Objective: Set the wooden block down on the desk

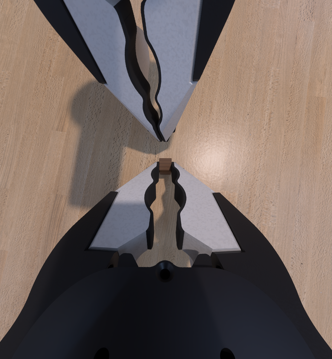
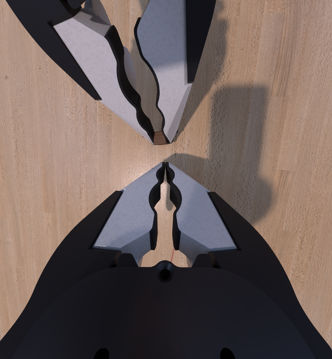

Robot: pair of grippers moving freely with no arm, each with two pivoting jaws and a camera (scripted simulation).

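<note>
A small brown wooden block [image 1: 165, 166] sits pinched between the tips of my left gripper [image 1: 165, 167], above the light wooden desk [image 1: 258, 136]. My left gripper is shut on it. In the right wrist view the same block [image 2: 159, 140] shows at the tips of the left gripper [image 2: 159, 141], which comes in from the top. My right gripper [image 2: 165, 165] is shut and empty, its tips touching. It faces the left gripper tip to tip across a short gap. In the left wrist view the right gripper [image 1: 162, 138] comes down from the top.
The desk [image 2: 44, 155] fills both views with pale wood grain. Dark shadows of the grippers lie on it, left of centre in the left wrist view and right of centre in the right wrist view. A thin red line [image 2: 172, 256] shows between my right fingers.
</note>
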